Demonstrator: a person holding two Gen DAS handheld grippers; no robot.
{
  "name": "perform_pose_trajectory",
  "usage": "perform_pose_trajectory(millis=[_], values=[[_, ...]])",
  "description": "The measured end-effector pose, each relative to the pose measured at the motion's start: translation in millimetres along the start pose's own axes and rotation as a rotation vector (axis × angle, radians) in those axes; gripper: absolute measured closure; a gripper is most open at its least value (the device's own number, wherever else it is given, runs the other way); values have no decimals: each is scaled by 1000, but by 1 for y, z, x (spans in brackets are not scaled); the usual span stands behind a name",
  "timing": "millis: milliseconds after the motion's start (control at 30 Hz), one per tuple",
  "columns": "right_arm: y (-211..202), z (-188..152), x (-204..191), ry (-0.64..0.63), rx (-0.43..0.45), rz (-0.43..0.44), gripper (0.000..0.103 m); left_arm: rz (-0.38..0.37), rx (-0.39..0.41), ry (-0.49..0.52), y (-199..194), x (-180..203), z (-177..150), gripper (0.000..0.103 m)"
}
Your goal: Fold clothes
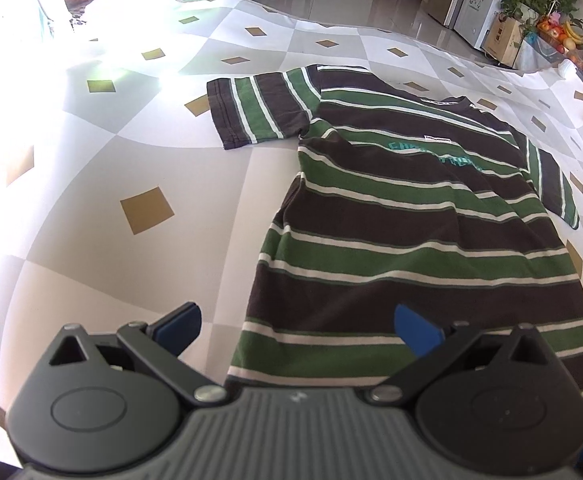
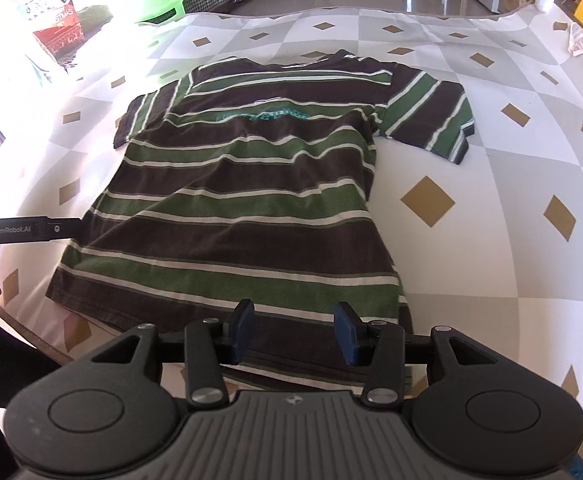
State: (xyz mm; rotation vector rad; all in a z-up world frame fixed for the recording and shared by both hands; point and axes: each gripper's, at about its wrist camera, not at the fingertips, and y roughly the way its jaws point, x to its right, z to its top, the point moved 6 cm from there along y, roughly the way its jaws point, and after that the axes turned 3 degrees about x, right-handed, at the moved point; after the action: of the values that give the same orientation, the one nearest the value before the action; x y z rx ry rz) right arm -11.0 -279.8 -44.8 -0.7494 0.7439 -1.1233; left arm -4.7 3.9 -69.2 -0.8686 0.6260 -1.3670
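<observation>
On the tabletop (image 2: 491, 240): striped T-shirt (image 2: 243, 208) lies spread flat, front up, hem at the near edge, collar toward the far edge, both short sleeves out to the sides.
Covering: checked cloth of grey and white with tan diamonds.
Left tool (image 1: 297, 330): jaws wide apart, nothing between them; it hangs above the hem's left corner, near the tabletop's near edge.
Right tool (image 2: 293, 334): jaws partly apart, over the hem near its right corner; cloth lies below the gap, but the pads do not appear to press on it.
Step in hand: likely the shirt is laid out and no fold is made yet.
Next move calls for: each tool closing on one side of the shirt, then carrying that side over evenly, without dragging the rest askew.
</observation>
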Motion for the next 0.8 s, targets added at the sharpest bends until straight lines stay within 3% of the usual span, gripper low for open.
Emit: perform_pose_trajectory(millis=[167,333,567,800], values=[[19,2,-40,-37,-19,67,56,34,28,-27,-5,-16,4,0],[43,-1,-75,-70,-40,79,56,57,40,-55,-6,-30,6,0],[68,-8,-104,-145,-79,40,55,3,52,-59,-3,-28,4,0],[79,-11,-100,-162,-92,-30,55,-103,66,27,4,4,5,0]])
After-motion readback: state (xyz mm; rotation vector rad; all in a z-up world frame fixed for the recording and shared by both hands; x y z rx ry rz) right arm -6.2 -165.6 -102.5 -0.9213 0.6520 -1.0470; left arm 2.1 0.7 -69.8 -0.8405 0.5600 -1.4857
